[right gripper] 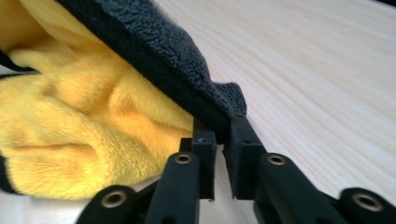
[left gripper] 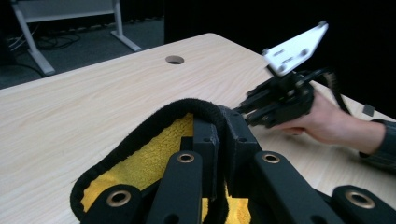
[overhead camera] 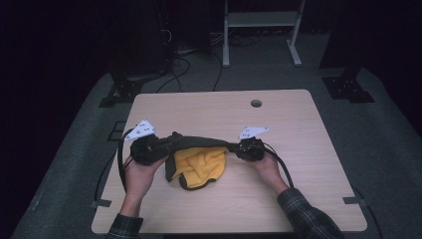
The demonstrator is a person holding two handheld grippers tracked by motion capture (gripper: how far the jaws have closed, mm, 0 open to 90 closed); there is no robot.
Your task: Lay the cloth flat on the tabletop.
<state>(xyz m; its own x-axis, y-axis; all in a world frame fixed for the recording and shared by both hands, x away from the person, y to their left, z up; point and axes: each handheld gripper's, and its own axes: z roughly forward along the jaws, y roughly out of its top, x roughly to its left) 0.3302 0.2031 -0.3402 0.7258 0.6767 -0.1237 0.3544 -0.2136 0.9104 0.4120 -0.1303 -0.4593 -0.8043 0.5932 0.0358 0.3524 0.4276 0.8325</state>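
**Between two grippers: cloth held at both ends**

At the table's near middle, the left gripper (overhead camera: 166,144) is clamped on the dark edge of a yellow cloth (overhead camera: 199,167); the left gripper view shows its jaws closed over the black trim. The right gripper (overhead camera: 238,148) pinches the opposite end of the same edge, jaws nearly together on the trim. Dark edge spans taut between both; yellow body sags onto the wooden table (overhead camera: 298,149). A round hole (overhead camera: 256,103) lies farther back, well apart.

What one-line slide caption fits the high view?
Left gripper and right gripper stretch a yellow fleece cloth with black edging over a light wooden table.
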